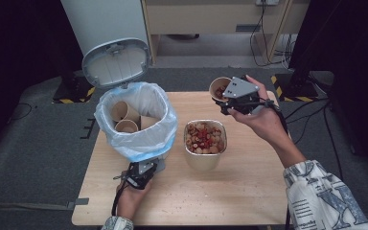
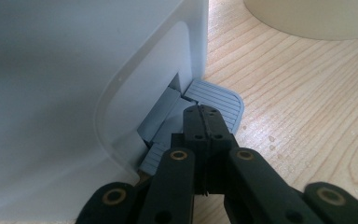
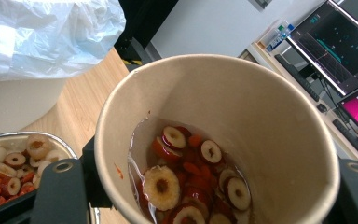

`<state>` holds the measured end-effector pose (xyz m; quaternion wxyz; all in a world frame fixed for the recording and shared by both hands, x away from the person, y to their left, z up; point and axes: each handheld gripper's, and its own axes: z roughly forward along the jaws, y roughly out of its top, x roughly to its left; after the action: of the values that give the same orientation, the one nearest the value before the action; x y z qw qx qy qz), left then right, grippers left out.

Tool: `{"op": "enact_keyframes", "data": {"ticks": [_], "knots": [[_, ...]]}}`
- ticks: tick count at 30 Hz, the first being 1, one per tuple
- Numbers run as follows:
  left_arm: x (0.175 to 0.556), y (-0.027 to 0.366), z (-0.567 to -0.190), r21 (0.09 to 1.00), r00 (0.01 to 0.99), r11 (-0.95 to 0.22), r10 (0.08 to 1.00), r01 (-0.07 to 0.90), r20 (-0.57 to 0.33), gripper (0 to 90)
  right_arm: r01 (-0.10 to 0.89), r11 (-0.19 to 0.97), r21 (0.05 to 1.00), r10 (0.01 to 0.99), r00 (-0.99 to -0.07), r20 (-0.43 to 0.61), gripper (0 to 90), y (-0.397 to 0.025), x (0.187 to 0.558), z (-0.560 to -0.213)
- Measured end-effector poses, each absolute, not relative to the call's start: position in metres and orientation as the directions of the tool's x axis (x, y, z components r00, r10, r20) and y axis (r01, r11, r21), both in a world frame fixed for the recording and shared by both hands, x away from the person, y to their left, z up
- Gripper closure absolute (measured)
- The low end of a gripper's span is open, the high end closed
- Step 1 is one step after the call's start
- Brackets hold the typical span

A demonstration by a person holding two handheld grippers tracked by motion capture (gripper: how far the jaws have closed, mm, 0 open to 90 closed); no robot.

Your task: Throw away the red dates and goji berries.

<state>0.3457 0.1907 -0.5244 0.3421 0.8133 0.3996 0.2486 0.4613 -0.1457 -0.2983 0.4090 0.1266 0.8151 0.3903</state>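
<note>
Left gripper point(image 1: 141, 175) is held low at the foot of the bin point(image 1: 139, 143), jaws pressed together with nothing between them, tips set on the grey ribbed pedal point(image 2: 216, 100). The bin's lid point(image 1: 116, 62) is raised; paper cups point(image 1: 126, 116) are seen inside the liner. Right gripper point(image 1: 225, 103) is held above the table point(image 1: 249, 191), beyond the foil tray point(image 1: 205, 139); its jaws are clamped on a paper cup point(image 3: 214, 140), tilted, holding sliced fruit in liquid.
</note>
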Motion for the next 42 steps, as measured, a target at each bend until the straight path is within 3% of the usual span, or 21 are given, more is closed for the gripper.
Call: {"op": "enact_keyframes", "data": {"ticks": [26,42], "knots": [[0.346,0.191,-0.524,0.755,0.557,-0.446,0.82,0.48,0.131,89.6,-0.125,0.662,0.739,0.512,-0.644,-0.568,29.9,-0.144,0.46,-0.297],[0.346,0.191,-0.524,0.756,0.557,-0.445,0.82,0.48,0.129,89.6,-0.151,0.713,0.685,0.465,-0.628,-0.623,29.9,-0.136,0.457,-0.305]]}}
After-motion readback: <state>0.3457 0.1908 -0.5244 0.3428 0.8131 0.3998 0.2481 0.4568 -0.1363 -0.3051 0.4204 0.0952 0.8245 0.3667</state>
